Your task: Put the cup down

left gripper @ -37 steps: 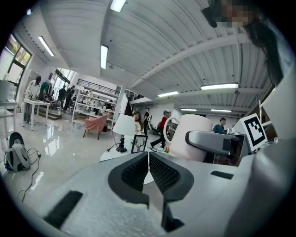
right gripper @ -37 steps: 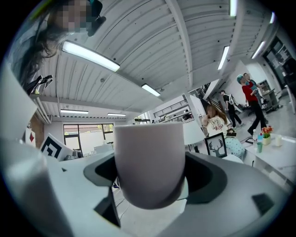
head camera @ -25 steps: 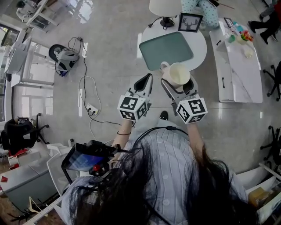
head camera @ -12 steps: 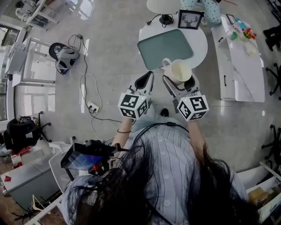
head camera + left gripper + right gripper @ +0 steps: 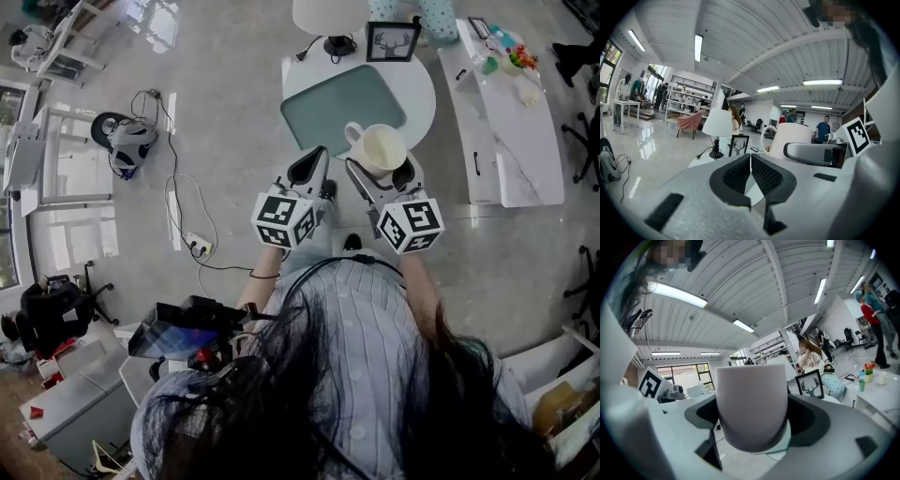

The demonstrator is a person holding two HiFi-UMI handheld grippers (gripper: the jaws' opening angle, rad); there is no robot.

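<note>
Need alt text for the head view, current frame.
Seen from above, the right gripper holds a cream ceramic mug upright at the near edge of a round white table bearing a grey-green rectangular tray. The left gripper is shut and empty beside it.

The cup (image 5: 382, 150) is a plain cream-white mug, round and straight-sided, with a loop handle on the side turned toward the teal tray (image 5: 337, 108). It stands upright, mouth open to the ceiling, and nothing shows inside it. The right gripper (image 5: 381, 166) has it clamped between its jaws, one on each side of the lower wall. It sits over the near edge of the round white desk (image 5: 422, 89), just beside the tray's corner. Whether its base touches the desk, I can't tell.
</note>
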